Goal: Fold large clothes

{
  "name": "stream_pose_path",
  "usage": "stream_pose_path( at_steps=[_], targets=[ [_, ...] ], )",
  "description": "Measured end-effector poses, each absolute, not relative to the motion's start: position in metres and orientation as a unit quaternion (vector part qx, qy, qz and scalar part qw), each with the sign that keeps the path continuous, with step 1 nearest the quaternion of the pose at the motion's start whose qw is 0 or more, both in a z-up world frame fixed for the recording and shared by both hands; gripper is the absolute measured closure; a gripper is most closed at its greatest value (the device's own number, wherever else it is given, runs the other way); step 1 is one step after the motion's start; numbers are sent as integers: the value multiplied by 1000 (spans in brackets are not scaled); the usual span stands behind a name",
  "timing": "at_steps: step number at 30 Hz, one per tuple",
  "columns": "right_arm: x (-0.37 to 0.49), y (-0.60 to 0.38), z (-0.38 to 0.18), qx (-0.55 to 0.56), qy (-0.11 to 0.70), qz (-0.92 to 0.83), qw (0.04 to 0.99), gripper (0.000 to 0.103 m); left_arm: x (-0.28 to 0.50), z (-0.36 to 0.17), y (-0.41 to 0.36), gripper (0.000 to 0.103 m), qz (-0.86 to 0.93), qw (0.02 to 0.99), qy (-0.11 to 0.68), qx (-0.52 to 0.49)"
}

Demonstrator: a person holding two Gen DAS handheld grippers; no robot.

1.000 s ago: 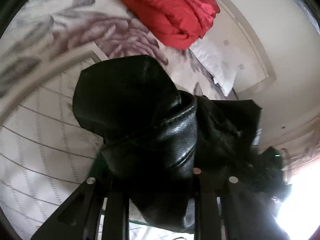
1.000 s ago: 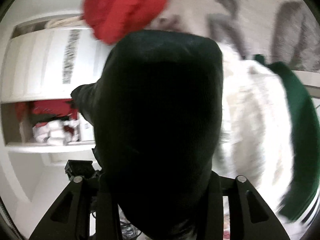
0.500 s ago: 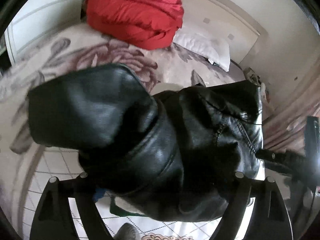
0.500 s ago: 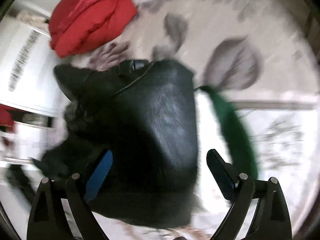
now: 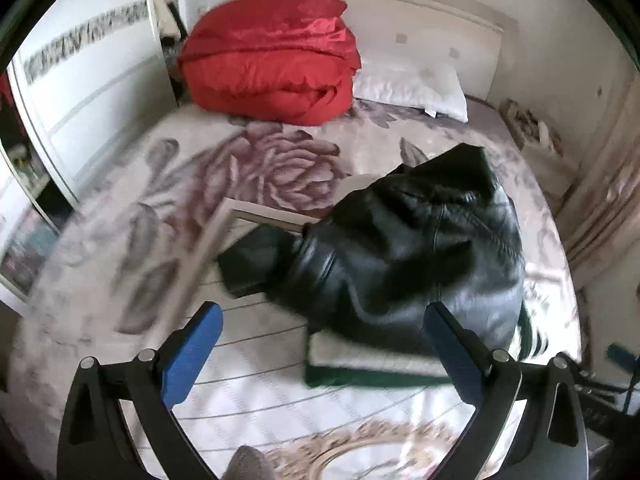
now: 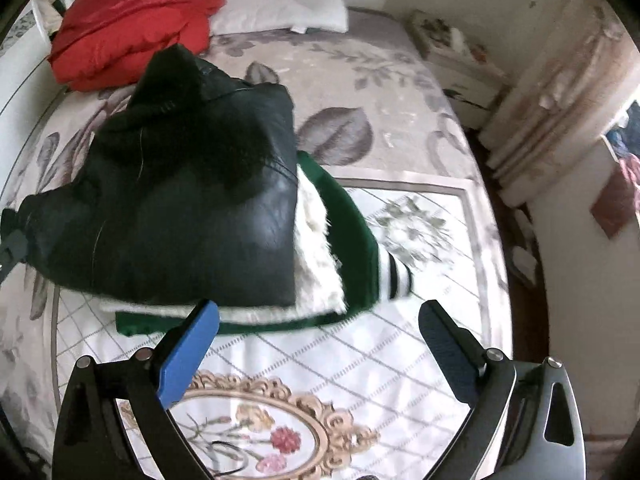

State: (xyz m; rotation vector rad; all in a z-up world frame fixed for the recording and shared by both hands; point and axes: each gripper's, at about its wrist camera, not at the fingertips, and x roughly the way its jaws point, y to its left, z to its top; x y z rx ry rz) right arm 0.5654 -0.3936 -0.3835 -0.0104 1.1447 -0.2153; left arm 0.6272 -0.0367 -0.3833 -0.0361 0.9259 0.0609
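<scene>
Left tongs [image 5: 320, 334] and right tongs [image 6: 319, 330] both stand with jaws spread wide, blue pads facing inward and gripping nothing, each pair held level and pointing forward, black finger frames visible at the lower edge.

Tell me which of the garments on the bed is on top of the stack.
The black leather jacket: it lies over the green garment with white fleece lining.

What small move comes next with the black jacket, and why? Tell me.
Probably tuck the loose sleeve end onto the black leather jacket: both grippers, left gripper and right gripper, are open and empty, and that end sticks out sideways from the stack on the green garment.
</scene>
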Motion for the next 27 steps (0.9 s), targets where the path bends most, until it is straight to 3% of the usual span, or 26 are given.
stream_pose_path(
  at_steps=[8, 17, 27],
  targets=[
    [454, -373, -279, -13, 492, -127, 861, 2, 526, -293, -52, 0, 5, 908, 417, 43],
    [307, -365, -132, -26, 427, -165, 889, 2, 409, -173, -56, 0, -33, 924, 381, 21],
    [173, -358, -12, -12, 377, -152, 913, 2, 310, -84, -42, 0, -30, 933, 357, 14]
  ],
)
